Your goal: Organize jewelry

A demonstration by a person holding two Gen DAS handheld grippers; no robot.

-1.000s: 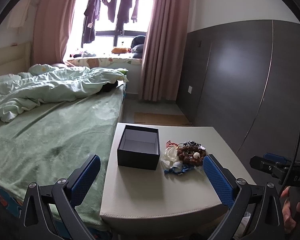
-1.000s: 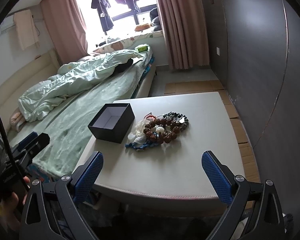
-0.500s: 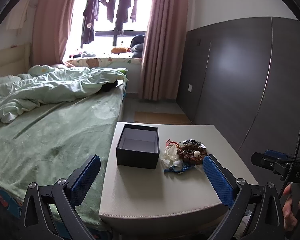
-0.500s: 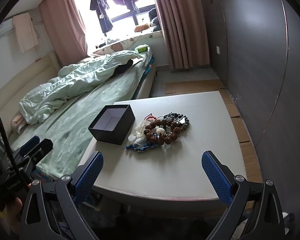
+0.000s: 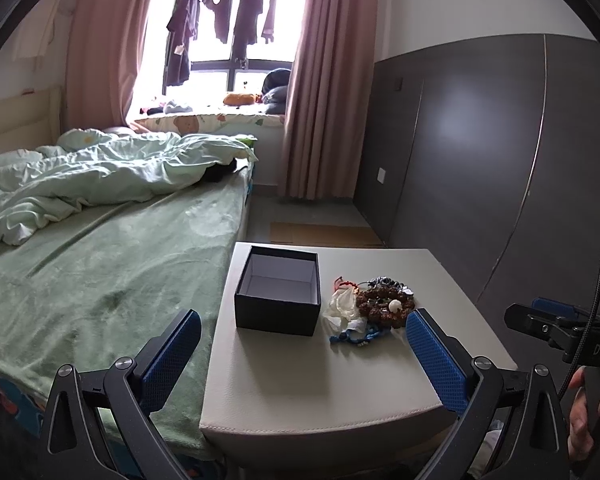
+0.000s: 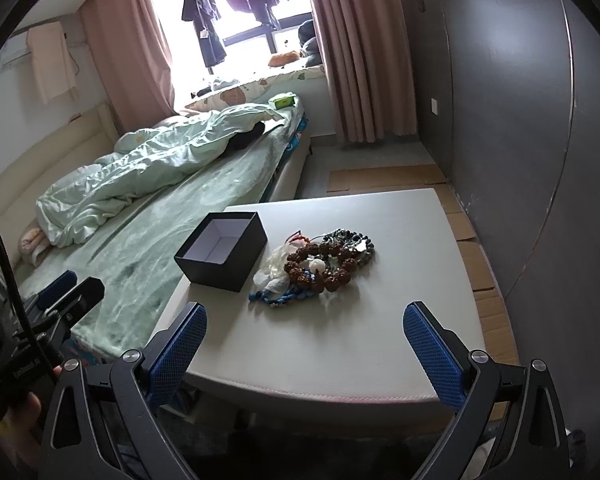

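An open black box (image 5: 278, 296) (image 6: 222, 250) with a pale lining stands empty on a beige table (image 5: 320, 384) (image 6: 380, 344). Right of it lies a jewelry pile (image 5: 374, 306) (image 6: 320, 264): brown bead bracelets, dark beads, a white piece and a blue cord. My left gripper (image 5: 302, 354) is open and empty, before the table's near edge. My right gripper (image 6: 304, 346) is open and empty, above the near edge. Each gripper shows at the edge of the other's view.
A bed with a green sheet (image 5: 100, 272) (image 6: 160, 216) and a rumpled duvet touches the table's left side. A dark wall panel (image 5: 480, 152) runs along the right. Cardboard (image 6: 472, 240) lies on the floor beyond and right of the table.
Both grippers have shifted only slightly; the box and jewelry sit a little higher in the right wrist view. Nothing was taken hold of.
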